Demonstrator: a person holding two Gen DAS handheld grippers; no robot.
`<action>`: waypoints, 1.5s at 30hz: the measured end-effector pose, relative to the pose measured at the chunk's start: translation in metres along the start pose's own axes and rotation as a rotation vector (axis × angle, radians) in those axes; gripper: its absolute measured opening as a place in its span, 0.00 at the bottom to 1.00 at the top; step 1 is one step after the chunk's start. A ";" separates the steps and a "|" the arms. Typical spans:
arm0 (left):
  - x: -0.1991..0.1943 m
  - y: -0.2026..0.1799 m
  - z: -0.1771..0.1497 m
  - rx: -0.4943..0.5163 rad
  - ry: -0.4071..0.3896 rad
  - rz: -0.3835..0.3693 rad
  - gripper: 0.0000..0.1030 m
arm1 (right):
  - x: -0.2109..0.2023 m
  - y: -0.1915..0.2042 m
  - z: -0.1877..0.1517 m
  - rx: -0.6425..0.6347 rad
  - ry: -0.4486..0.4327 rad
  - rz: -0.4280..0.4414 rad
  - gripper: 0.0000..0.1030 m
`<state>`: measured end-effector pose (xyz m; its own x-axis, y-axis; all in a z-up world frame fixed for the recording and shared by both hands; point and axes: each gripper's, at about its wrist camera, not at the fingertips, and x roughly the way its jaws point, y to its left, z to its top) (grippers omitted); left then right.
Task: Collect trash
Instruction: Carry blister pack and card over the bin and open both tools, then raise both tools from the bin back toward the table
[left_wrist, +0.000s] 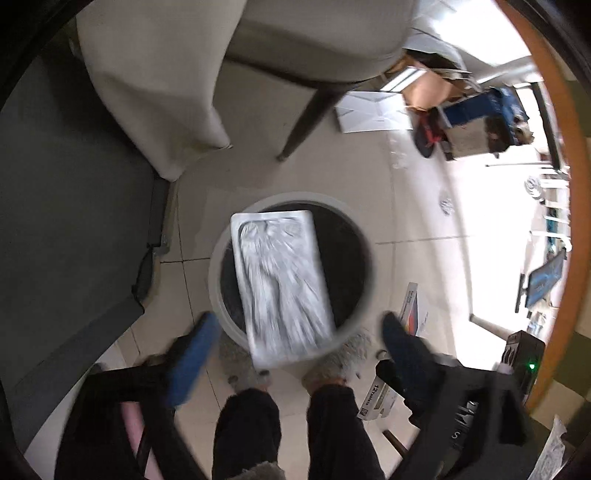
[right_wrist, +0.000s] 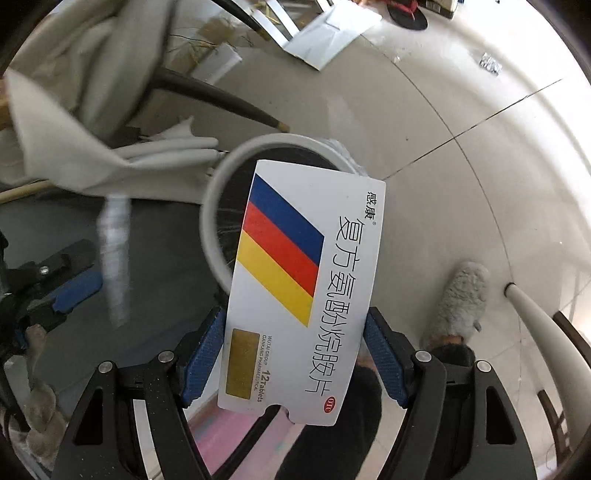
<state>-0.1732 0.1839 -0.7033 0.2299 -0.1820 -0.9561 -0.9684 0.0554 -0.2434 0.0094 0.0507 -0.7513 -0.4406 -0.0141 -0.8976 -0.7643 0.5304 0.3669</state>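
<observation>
My left gripper (left_wrist: 295, 332) is spread wide with nothing between its blue pads (left_wrist: 192, 354); a silvery blister pack (left_wrist: 280, 284), motion-blurred, sits in the air over the bin (left_wrist: 218, 258), apart from both fingers. My right gripper (right_wrist: 291, 354) is pinching a white pill box (right_wrist: 299, 288) by its long edges, the striped face toward the camera, its far end over the bin's rim (right_wrist: 210, 206). The bin stands on the tiled floor (right_wrist: 443, 147) beside a chair leg (left_wrist: 306, 118), my grey slippers (left_wrist: 332, 365) just beside it.
</observation>
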 end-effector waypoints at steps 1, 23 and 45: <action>0.008 0.002 0.001 0.001 -0.001 0.019 0.98 | 0.010 -0.003 0.002 0.000 0.001 0.008 0.75; -0.029 0.009 -0.054 0.110 -0.066 0.317 0.98 | -0.015 0.037 -0.014 -0.192 -0.060 -0.378 1.00; -0.222 -0.032 -0.122 0.150 -0.142 0.273 0.98 | -0.226 0.134 -0.084 -0.290 -0.183 -0.356 1.00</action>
<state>-0.2047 0.1025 -0.4636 -0.0144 -0.0029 -0.9999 -0.9734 0.2289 0.0133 -0.0330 0.0532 -0.4787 -0.0587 0.0115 -0.9982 -0.9634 0.2612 0.0597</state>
